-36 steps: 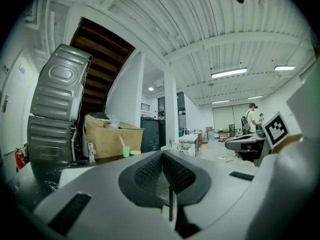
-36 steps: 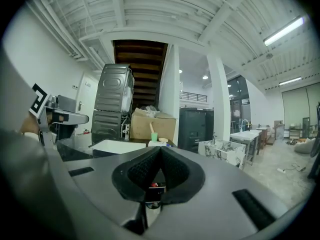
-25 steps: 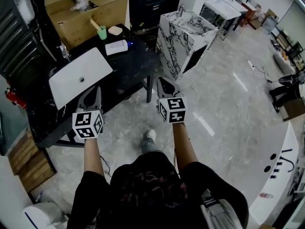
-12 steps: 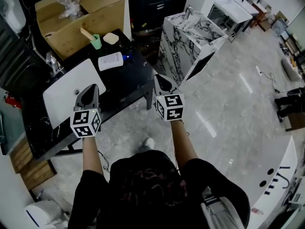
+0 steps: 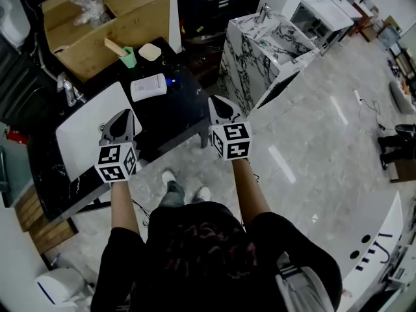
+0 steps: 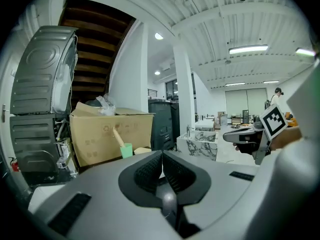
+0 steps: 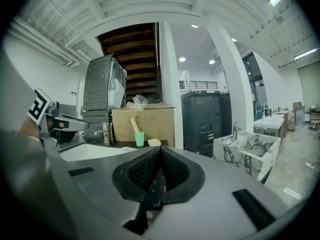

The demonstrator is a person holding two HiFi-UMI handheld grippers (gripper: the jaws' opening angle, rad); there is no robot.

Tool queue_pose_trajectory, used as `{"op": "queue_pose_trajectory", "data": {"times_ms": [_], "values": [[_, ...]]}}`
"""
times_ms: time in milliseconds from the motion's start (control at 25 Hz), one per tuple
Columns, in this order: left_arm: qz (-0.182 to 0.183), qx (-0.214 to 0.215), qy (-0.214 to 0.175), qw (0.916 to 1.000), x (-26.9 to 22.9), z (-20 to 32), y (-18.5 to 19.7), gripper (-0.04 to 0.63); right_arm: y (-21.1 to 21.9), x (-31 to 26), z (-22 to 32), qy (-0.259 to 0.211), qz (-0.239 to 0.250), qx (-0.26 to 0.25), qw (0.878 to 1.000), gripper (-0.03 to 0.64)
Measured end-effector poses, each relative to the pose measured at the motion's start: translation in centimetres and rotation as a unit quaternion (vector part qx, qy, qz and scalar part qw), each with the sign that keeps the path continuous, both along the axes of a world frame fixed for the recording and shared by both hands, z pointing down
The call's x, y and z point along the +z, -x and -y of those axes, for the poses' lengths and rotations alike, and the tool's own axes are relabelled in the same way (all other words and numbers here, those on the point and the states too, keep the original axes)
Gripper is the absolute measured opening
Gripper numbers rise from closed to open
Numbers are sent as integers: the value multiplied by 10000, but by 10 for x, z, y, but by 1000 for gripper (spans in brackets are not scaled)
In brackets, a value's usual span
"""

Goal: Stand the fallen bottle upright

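The fallen bottle [image 5: 149,86] is white with a blue cap and lies on its side on the black table [image 5: 179,116], right of a white sink basin [image 5: 88,127]. My left gripper [image 5: 123,117] is shut and empty, hovering over the basin's near corner, short of the bottle. My right gripper [image 5: 219,104] is also shut with nothing in it, and hangs past the table's right end over the floor. In the left gripper view the closed jaws [image 6: 161,156] hide the bottle. The right gripper view shows its jaws [image 7: 160,151] closed too, and no bottle.
A green cup [image 5: 129,57] with a wooden stick and a pale sponge [image 5: 149,52] stand behind the bottle. A cardboard box [image 5: 110,15] sits at the table's back. A marble-patterned cabinet [image 5: 266,47] stands to the right; a faucet [image 5: 65,88] rises beside the basin.
The person has stepped toward the table, and both shut grippers have come forward with them. The left one is now over the basin's corner. The bottle has not moved.
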State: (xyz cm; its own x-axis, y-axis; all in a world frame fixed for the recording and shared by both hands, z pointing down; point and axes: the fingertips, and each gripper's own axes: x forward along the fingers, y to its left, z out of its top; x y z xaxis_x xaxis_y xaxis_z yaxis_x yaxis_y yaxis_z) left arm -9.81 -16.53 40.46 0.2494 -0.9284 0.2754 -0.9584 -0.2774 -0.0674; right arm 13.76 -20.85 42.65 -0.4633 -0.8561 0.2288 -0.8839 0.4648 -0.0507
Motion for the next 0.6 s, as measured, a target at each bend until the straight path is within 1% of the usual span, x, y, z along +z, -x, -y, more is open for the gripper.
{"op": "queue_pose_trajectory", "data": {"times_ms": [360,600], "values": [[-10,178,184,9997,25,70,19,17,20,19,61,155,-80,115,9998,11],[-65,305,412,9987,48,119,31,18,40,40,98,413,-232,138,9988,11]]}}
